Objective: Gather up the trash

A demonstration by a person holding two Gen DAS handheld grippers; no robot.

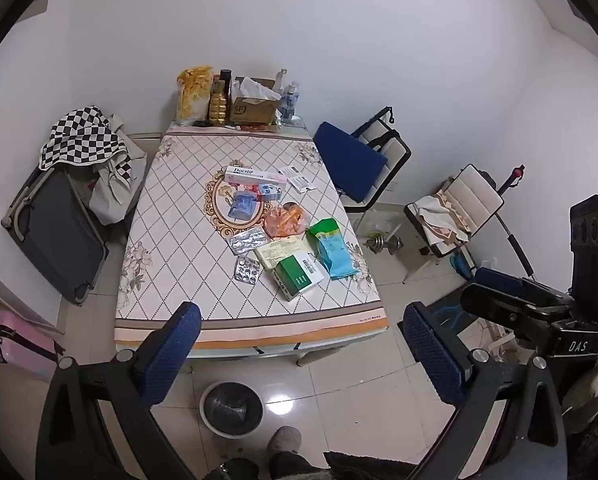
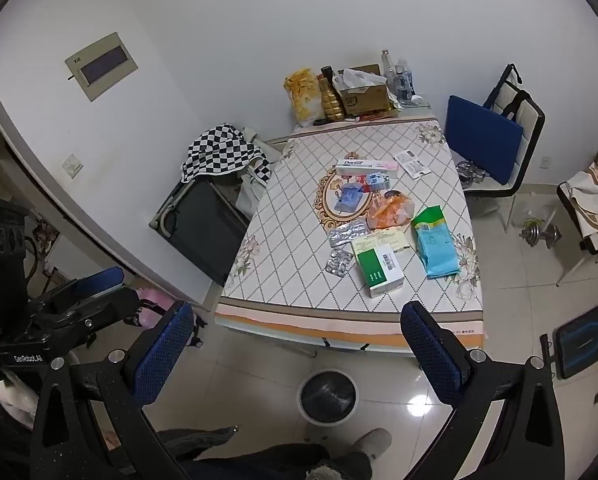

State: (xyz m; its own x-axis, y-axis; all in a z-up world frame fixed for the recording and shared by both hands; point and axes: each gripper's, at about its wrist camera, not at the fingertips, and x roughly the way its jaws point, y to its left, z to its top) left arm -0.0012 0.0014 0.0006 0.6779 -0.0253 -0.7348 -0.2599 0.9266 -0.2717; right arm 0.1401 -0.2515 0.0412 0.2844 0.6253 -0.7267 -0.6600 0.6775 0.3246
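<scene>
Trash lies on the table (image 1: 171, 216) (image 2: 291, 216): a green and white box (image 1: 297, 276) (image 2: 379, 270), a green and blue pouch (image 1: 333, 252) (image 2: 435, 242), foil blister packs (image 1: 247, 270) (image 2: 340, 262), an orange bag (image 1: 285, 220) (image 2: 391, 210) and a long white carton (image 1: 255, 176) (image 2: 365, 167). A bin with a black liner (image 1: 231, 408) (image 2: 328, 396) stands on the floor before the table. My left gripper (image 1: 299, 356) and right gripper (image 2: 295, 354) hang open and empty above the floor, short of the table's near edge.
Bottles, a snack bag and a cardboard box (image 1: 255, 104) crowd the table's far end. A dark suitcase (image 1: 59, 232) with a checkered cloth leans at the left, chairs (image 1: 363, 160) and a dumbbell (image 1: 383, 244) stand right. A person's slippered foot (image 1: 285, 440) is near the bin.
</scene>
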